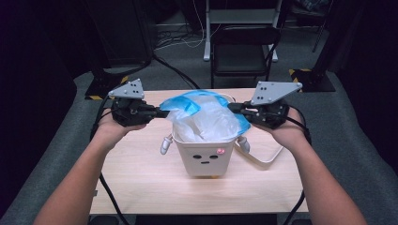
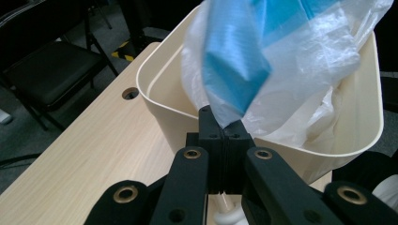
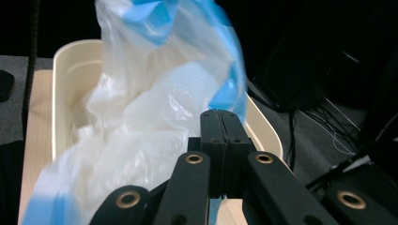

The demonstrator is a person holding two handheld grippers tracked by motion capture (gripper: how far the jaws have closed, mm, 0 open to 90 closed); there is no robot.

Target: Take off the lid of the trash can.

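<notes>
Currently my left gripper [image 1: 165,113] is clamped on the left edge of the plastic bag [image 1: 206,119], jaws pressed together with the blue-banded rim of the film caught between them. In the left gripper view the pinch sits just above the near wall of the cream bin [image 2: 169,117], with the bag's blue band [image 2: 234,61] rising from the closed jaws. My right gripper [image 1: 233,108] is likewise closed on the bag's opposite edge; in the right gripper view its jaws meet with the blue rim [image 3: 230,89] held at their tips, and the white film [image 3: 150,122] spreads away into the bin [image 3: 70,70].

Position of the bag: it stands in the bin [image 1: 204,159], its lower part inside the walls, its upper part bulging above the rim and drawn out to both sides between my two grippers. Both pinch points lie above the bin's rim, one at each side, roughly level with each other.

The bin stands upright near the middle of the wooden table [image 1: 141,178], its front bearing a small face marking and a pink spot. White handle-like pieces hang at its left and right sides. A round hole in the tabletop [image 2: 130,93] lies just beside the bin in the left gripper view. A dark chair [image 1: 241,51] stands beyond the table's far edge.
</notes>
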